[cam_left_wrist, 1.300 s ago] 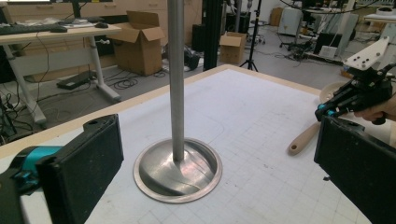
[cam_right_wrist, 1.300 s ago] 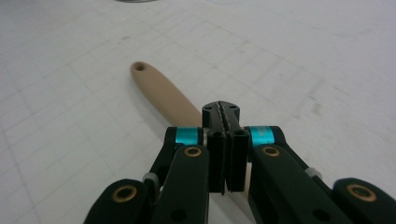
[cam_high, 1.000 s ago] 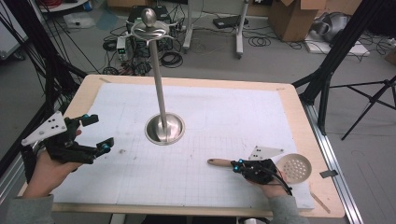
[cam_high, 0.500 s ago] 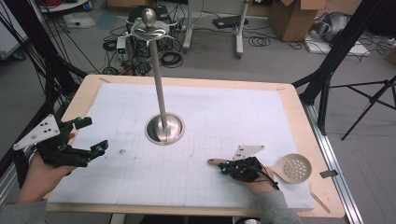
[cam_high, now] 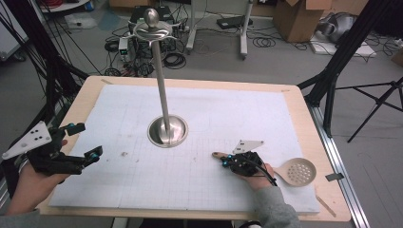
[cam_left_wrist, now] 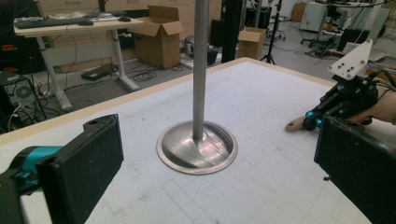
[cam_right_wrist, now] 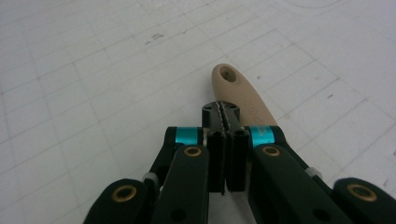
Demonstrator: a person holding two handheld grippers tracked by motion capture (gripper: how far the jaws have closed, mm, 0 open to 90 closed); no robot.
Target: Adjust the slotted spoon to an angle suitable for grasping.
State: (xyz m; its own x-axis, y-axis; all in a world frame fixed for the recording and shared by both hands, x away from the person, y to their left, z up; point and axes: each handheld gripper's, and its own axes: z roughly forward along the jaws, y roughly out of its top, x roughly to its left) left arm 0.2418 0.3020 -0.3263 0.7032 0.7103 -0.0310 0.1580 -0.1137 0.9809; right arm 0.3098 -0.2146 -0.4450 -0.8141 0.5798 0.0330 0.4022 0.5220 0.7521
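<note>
On the white mat, slotted spoon (cam_high: pixel 285 169) flat, handle leftward under right gripper's (cam_high: pixel 227 160) closed jaws.

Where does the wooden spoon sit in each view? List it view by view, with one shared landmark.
High view: spoon at lower right, its perforated bowl right of the right gripper.
Left gripper view: handle tip at right, mid-height.
Right gripper view: handle at centre, beyond the shut jaws.
Shared landmark: the gridded mat.
</note>
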